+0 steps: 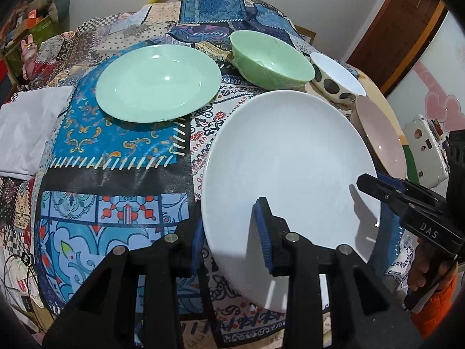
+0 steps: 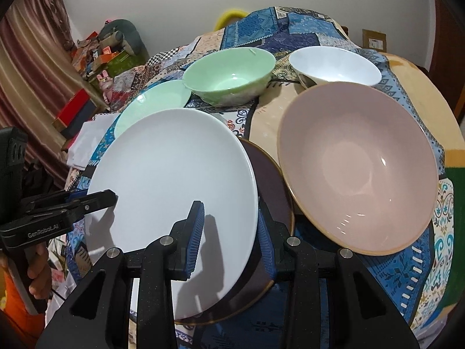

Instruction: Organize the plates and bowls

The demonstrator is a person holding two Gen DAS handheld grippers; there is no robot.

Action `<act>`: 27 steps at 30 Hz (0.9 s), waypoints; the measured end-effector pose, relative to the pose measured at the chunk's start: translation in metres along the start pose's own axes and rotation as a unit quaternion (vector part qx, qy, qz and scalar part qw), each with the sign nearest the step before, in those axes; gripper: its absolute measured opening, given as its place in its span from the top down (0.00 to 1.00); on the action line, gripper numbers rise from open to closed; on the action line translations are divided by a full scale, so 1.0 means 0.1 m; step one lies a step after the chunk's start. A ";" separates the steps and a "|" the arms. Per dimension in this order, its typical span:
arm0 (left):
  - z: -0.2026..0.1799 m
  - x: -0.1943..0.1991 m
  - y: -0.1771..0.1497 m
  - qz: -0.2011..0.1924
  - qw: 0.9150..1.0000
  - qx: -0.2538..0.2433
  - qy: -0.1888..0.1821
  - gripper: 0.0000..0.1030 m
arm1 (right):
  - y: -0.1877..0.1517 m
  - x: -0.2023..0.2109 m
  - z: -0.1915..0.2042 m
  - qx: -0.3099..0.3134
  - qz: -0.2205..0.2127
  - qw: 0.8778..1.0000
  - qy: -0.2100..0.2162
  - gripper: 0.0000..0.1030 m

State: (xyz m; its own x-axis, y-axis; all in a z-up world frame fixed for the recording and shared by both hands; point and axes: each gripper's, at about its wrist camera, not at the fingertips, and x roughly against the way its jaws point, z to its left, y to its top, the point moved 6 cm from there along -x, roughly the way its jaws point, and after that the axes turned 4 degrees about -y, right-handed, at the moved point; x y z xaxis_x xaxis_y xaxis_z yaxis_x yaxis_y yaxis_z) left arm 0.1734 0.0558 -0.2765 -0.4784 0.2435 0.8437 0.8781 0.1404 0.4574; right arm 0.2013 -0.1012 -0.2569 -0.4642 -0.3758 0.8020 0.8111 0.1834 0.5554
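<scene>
Your left gripper (image 1: 232, 244) and right gripper (image 2: 229, 238) each clamp an edge of the white plate (image 2: 174, 180), above a dark gold-rimmed plate (image 2: 273, 192).

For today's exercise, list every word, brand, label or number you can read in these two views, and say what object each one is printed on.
"DAS" stands on the black arm of the right tool, seen from the left wrist.
"GenRobot.AI" stands on the black arm of the left tool, seen from the right wrist.
The print on the boxes by the wall and on the stickered white case is too small to read.
</scene>
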 end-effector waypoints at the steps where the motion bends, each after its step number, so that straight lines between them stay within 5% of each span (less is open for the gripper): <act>1: 0.00 -0.02 0.01 0.002 1.000 0.001 -0.001 0.67 | -0.01 0.00 -0.01 -0.001 0.001 1.000 -0.001 0.68; 27: -0.09 -0.31 0.06 0.021 1.000 -0.015 -0.006 0.63 | -0.07 0.03 -0.14 -0.019 -0.002 1.000 -0.023 0.68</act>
State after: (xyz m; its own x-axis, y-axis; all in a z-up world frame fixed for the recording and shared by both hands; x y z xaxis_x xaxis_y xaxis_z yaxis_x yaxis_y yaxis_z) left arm 0.1935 0.0402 -0.2973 -0.4403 0.2600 0.8594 0.8975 0.1001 0.4295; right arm 0.1994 -0.1162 -0.2611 -0.4821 -0.3333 0.8102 0.8221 0.1476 0.5499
